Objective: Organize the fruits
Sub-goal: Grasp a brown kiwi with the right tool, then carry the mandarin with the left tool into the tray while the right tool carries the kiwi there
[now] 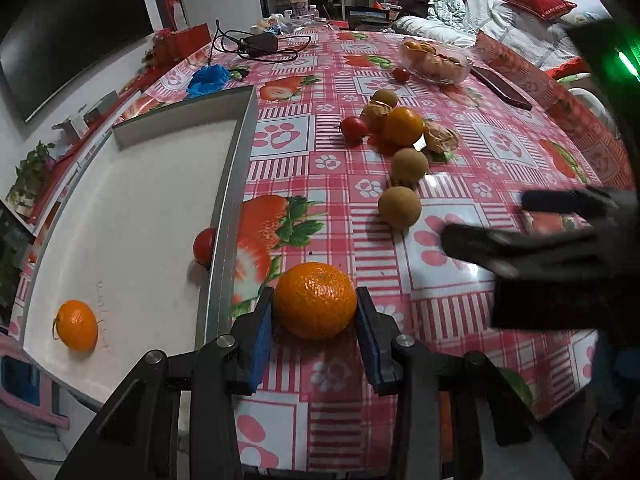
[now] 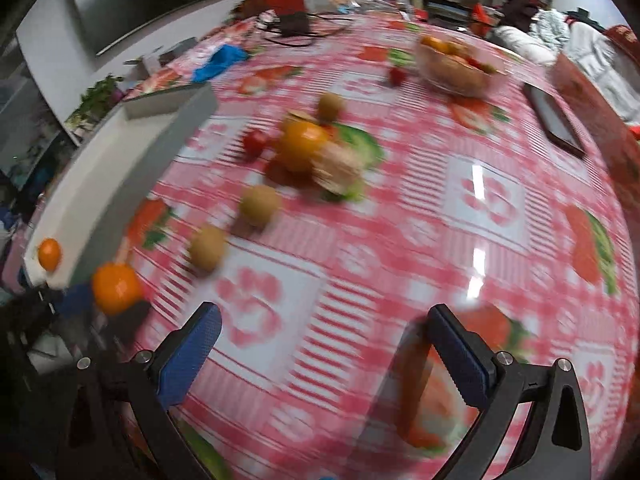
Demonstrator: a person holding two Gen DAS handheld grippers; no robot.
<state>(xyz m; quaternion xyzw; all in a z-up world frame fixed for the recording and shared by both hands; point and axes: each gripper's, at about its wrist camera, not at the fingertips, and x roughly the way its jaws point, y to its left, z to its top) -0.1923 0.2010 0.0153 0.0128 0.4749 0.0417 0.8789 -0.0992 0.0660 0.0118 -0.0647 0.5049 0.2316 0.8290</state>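
Left gripper (image 1: 315, 316) pinching an orange (image 1: 315, 300), right gripper (image 2: 324, 352) empty.
Left fingers (image 1: 262, 340) touch both sides of the orange, just beside the tray (image 1: 234, 184) wall; right fingers (image 2: 192, 356) spread wide over the surface (image 2: 400, 208). Second orange (image 1: 76, 325) near the tray's corner.

Orange (image 1: 315, 300) sits between the left claw's (image 1: 315, 336) blue pads, pads at both sides, dimpled skin, stem end tilted up toward camera. Tray (image 1: 236, 184), white inside with grey walls, lies left of that claw; its near wall is just beside the held orange. In the tray: a small orange (image 1: 76, 325) at the near left corner, a red tomato (image 1: 205, 245) against the right wall. Ahead of the claw, two brown round fruits (image 1: 399, 206), then a cluster: orange (image 1: 403, 126), tomato (image 1: 354, 127), papery husked fruits (image 1: 440, 136), another brown one (image 1: 385, 97). Further ahead, a lone tomato (image 1: 401, 74) beside a glass bowl (image 1: 436, 61) of fruit.
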